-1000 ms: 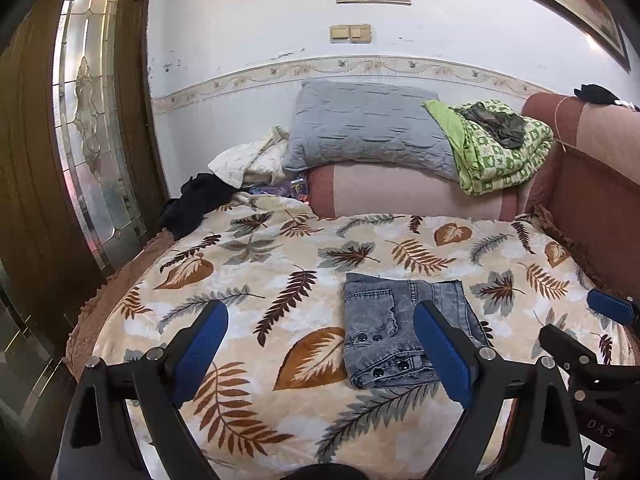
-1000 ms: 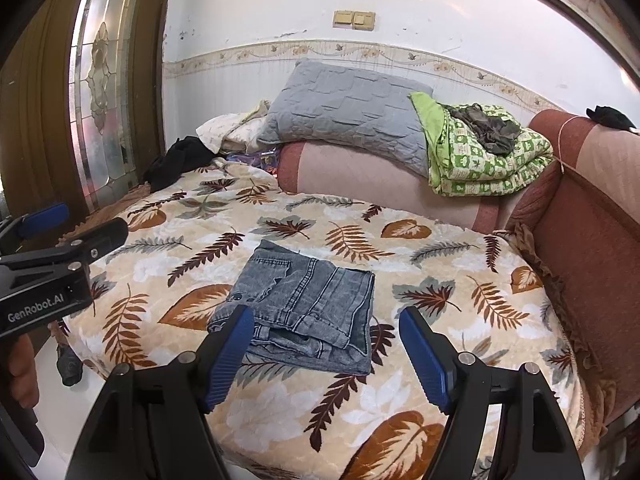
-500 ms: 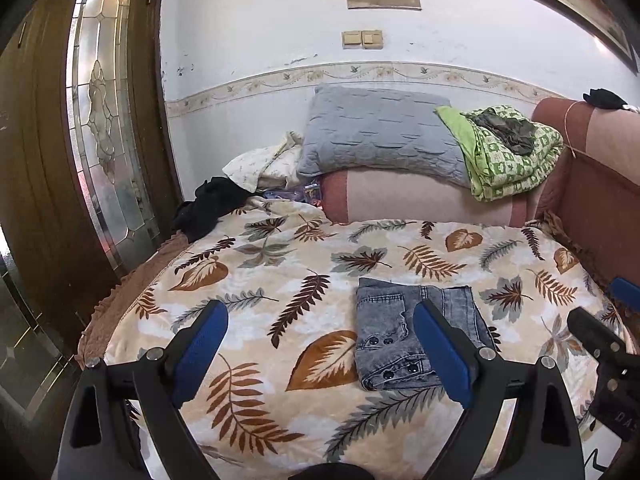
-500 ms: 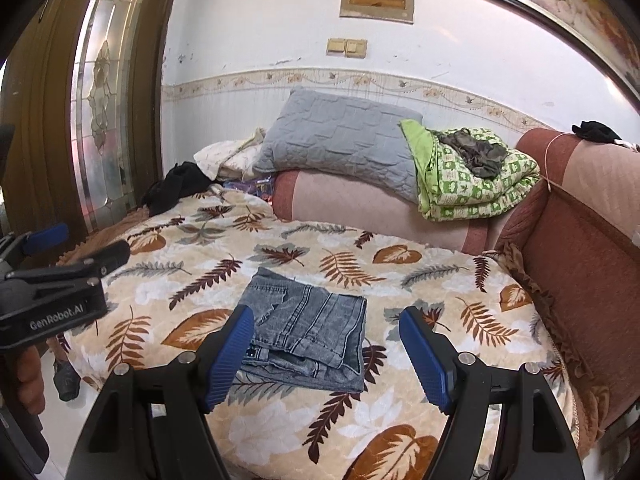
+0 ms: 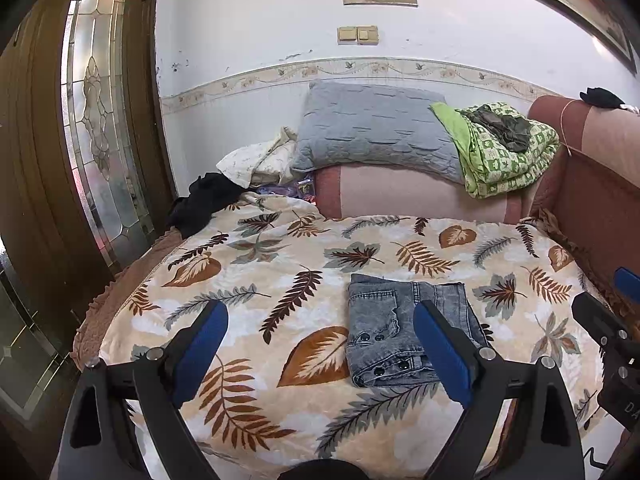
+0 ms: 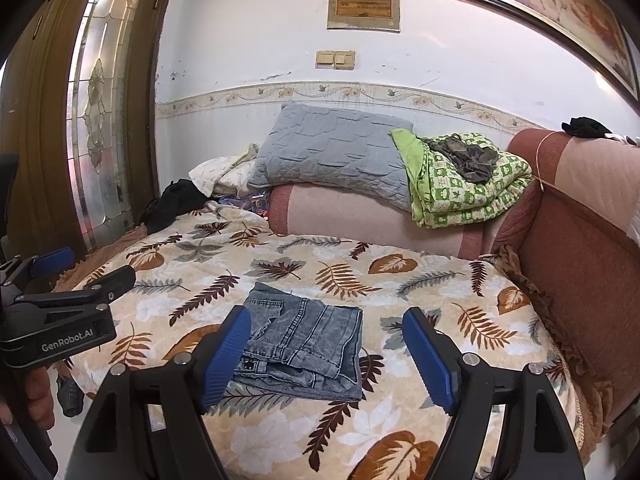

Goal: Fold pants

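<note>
Bed: leaf-print blanket (image 6: 420, 292) spread beneath and ahead of both claws.
Jeans: grey denim jeans (image 6: 308, 344), folded into a compact stack, lying just ahead of the right claw (image 6: 326, 358), between its tips and clear of them; ahead-right of the left claw (image 5: 320, 350).
Handling: judged soft but thick, moderately heavy, not slippery; layers may slide apart.
Hold: pinch the full stack at the folded edge.
Claws: both spread wide, released, holding nothing.
</note>
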Demonstrator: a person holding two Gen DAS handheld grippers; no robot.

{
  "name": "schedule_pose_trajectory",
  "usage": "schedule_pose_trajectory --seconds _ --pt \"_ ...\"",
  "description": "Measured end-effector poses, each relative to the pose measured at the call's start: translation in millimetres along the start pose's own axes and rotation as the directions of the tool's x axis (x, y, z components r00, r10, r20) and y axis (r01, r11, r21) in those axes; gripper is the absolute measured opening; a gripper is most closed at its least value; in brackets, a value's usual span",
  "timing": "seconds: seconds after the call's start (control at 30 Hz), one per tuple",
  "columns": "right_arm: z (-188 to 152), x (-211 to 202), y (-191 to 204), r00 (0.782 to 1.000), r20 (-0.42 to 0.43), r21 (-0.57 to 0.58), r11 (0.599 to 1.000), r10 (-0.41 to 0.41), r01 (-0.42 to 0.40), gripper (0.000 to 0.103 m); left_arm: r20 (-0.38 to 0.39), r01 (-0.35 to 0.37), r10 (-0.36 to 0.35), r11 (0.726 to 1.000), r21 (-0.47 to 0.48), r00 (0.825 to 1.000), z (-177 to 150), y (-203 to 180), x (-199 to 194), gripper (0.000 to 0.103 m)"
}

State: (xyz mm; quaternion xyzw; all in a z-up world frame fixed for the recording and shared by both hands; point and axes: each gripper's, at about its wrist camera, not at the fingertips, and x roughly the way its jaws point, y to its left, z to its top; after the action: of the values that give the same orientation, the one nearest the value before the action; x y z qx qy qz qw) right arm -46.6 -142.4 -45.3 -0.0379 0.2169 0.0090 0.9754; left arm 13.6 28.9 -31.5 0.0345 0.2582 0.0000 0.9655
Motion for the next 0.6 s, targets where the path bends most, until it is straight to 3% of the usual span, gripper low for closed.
schedule_pose_trajectory --seconds 0.6 --pt "-1.9 2.9 -2.6 1.000 0.003 0.001 1.000 -0.014 0.014 0.082 -0.003 0.022 -0.022 1.000 -0.012 1.000 -2.7 -3.5 1.4 0.094"
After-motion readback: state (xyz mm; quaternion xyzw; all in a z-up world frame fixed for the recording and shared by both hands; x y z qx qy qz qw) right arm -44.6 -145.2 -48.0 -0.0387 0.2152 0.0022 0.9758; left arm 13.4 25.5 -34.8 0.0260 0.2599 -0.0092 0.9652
